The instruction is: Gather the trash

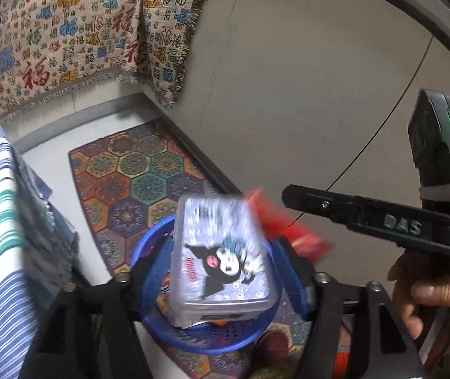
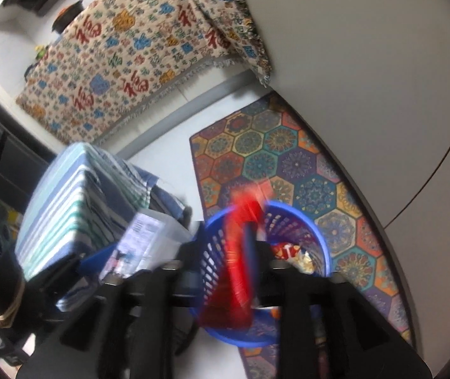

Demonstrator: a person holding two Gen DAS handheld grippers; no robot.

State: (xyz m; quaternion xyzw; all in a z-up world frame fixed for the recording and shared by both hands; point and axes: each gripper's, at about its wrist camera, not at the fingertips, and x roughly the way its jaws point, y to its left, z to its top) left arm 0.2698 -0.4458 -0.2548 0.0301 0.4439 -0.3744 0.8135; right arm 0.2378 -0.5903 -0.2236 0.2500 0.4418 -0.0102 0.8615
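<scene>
A pack of wet wipes (image 1: pixel 222 259) with a black cartoon figure on it hangs over the blue plastic basket (image 1: pixel 206 344), its top blurred. It sits between the blue pads of my left gripper (image 1: pixel 225 268), which stand a little off its sides. A red wrapper (image 2: pixel 240 268) is smeared with motion between the open fingers of my right gripper (image 2: pixel 225 252), right over the basket's rim (image 2: pixel 304 221). Other wrappers lie inside the basket. In the left wrist view the right gripper's finger (image 1: pixel 319 205) reaches in from the right beside the red wrapper (image 1: pixel 275 224).
The basket stands on a hexagon-patterned rug (image 2: pixel 288 164). A striped cloth-covered block (image 2: pixel 76 199) is close on the left. A pale round tabletop (image 1: pixel 304 79) fills the right. A patterned blanket (image 2: pixel 136 57) hangs at the back. A hand (image 1: pixel 430 290) holds the right gripper.
</scene>
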